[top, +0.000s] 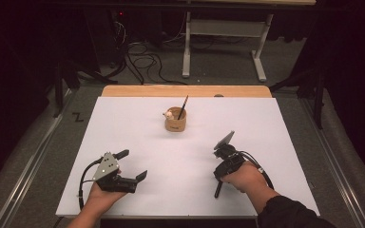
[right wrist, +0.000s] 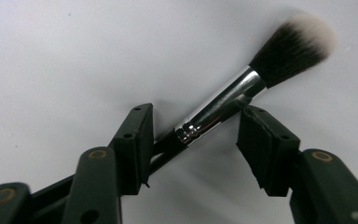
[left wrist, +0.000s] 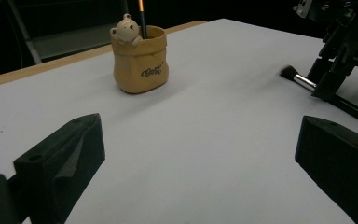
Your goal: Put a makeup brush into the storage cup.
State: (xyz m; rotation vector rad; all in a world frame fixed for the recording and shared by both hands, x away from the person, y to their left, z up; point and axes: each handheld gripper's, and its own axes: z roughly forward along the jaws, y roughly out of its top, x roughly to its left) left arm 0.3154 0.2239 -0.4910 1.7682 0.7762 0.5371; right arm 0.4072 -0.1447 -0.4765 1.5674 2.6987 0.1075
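A makeup brush [right wrist: 219,105] with a silver ferrule and dark, white-tipped bristles lies slantwise on the white table sheet. My right gripper [right wrist: 193,140] points down over it, one jaw on each side. The jaws stand partly apart, with the handle running under the left one and the ferrule at the corner of the right one. In the high view, the right gripper [top: 221,173] is front right, and the brush handle [top: 217,190] pokes out toward the person. My left gripper [top: 132,164] rests front left, open and empty. From it, the brush [left wrist: 298,79] is at the far right.
A tan bear-shaped holder [top: 176,122] with a dark pencil [top: 183,107] stands mid-table, toward the back; the left gripper view has the holder [left wrist: 140,60] at upper left. The white sheet [top: 138,128] covers a wooden table [top: 185,90]. Floor cables and a frame lie beyond.
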